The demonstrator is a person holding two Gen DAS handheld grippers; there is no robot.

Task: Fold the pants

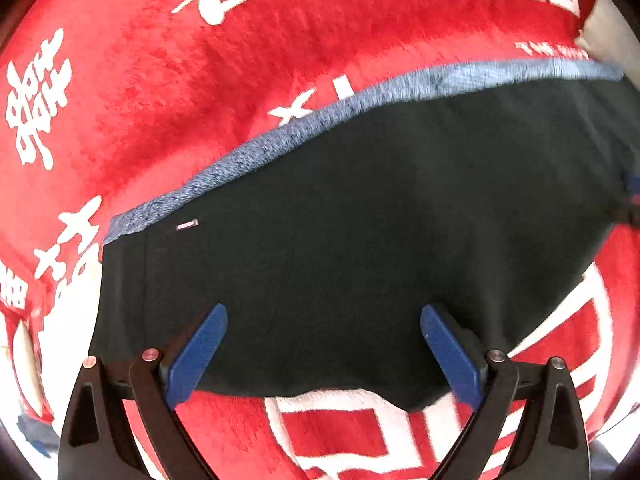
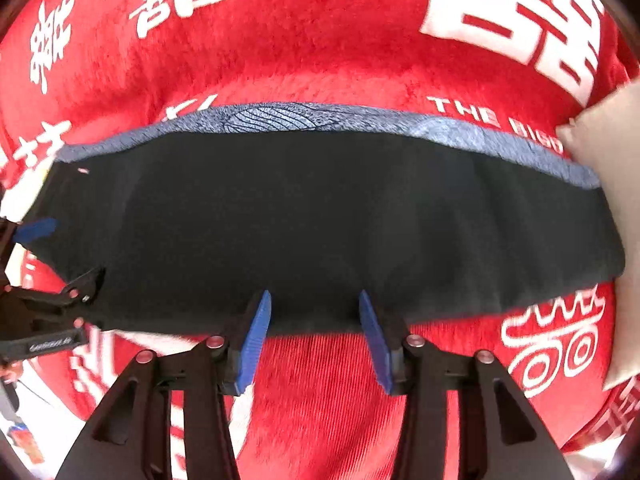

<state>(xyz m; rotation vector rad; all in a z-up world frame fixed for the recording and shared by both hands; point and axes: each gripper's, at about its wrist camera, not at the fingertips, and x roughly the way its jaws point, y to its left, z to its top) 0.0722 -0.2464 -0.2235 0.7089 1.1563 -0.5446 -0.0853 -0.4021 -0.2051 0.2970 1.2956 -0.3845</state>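
Left wrist view: left gripper [image 1: 324, 318] wide open above dark pants [image 1: 360, 240], nothing gripped; pants flat on red blanket [image 1: 160, 80]. Right wrist view: right gripper [image 2: 315, 304] partly open, empty, over near edge of pants [image 2: 320, 220].

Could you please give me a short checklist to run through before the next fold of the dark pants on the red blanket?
1. Left gripper empty, blue pads apart: ok.
2. Right gripper empty, jaws apart, no cloth between them: ok.
3. Dark pants lying flat as a folded band on the red plush blanket with white characters: ok.
4. Blue-grey patterned edge lined up along the far side: ok.
5. Near edge of the pants smooth: not ok, it bulges in the left wrist view.
6. Layers underneath even: cannot tell.
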